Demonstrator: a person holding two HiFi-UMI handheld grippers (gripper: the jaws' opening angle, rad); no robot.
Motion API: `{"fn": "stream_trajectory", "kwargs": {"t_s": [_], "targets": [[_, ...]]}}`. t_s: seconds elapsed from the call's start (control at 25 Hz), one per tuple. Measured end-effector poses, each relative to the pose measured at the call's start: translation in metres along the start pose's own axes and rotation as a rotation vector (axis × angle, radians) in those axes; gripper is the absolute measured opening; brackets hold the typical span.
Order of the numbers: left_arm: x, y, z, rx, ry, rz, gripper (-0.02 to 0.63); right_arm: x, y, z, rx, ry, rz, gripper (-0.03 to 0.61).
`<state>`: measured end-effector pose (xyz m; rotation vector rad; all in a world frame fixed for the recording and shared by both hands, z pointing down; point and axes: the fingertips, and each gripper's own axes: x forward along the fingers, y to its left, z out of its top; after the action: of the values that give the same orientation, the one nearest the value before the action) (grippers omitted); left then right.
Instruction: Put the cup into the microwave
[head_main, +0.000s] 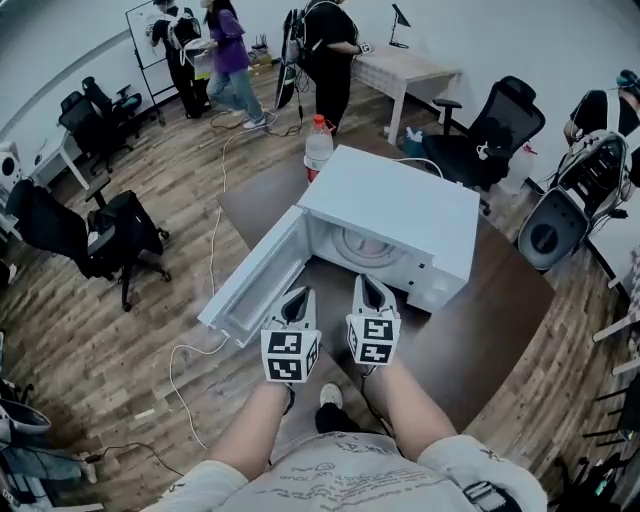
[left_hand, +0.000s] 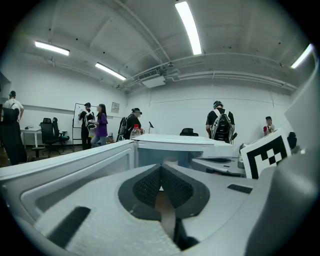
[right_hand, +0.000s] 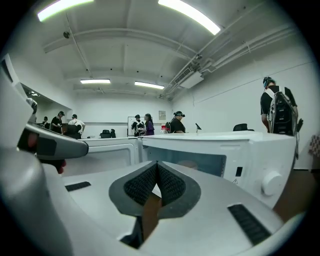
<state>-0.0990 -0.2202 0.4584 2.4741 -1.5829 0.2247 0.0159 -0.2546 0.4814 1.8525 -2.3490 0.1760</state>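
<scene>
The person's forearms (head_main: 255, 430) reach toward the front of the microwave (head_main: 400, 205), which sits on the dark tabletop (head_main: 490, 330) with its door (head_main: 255, 285) swung wide open. Both claws hang just short of the open cavity, side by side. The left claw (head_main: 299, 293) is closed with its pads together and nothing between them. The right claw (head_main: 368, 281) is closed and empty too.

The cup (left_hand: 170, 163) looks to be inside the microwave already. From the left gripper view a pale rim shows in the cavity straight beyond the closed pads, though it is small and I can't make out more of it.

If so, what is left is probably the door. It stands out from the microwave's left edge, its long side running back toward the person. The left claw is just beside its inner face, while the right claw sits before the middle of the cavity. So the left hand is the nearer one for swinging it shut.
</scene>
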Motion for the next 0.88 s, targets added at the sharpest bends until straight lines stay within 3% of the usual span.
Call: {"fn": "stream_trajectory", "kwargs": {"t_s": [0.2,0.44,0.88], "targets": [[-0.03,-0.017,0.011,0.043,0.004,0.002,0.014,-0.042,0.011,0.028,-0.003,-0.003,-0.032,0.014],[-0.069,-0.029,0.037,0.043,-0.025,0.032,0.013,-0.091,0.039,0.076,0.045,-0.054,0.046,0.012],[-0.137,-0.025,0.036,0.028,-0.052,0.088,0.014,-0.143,0.087,0.089,0.039,-0.094,0.115,0.012]]}}
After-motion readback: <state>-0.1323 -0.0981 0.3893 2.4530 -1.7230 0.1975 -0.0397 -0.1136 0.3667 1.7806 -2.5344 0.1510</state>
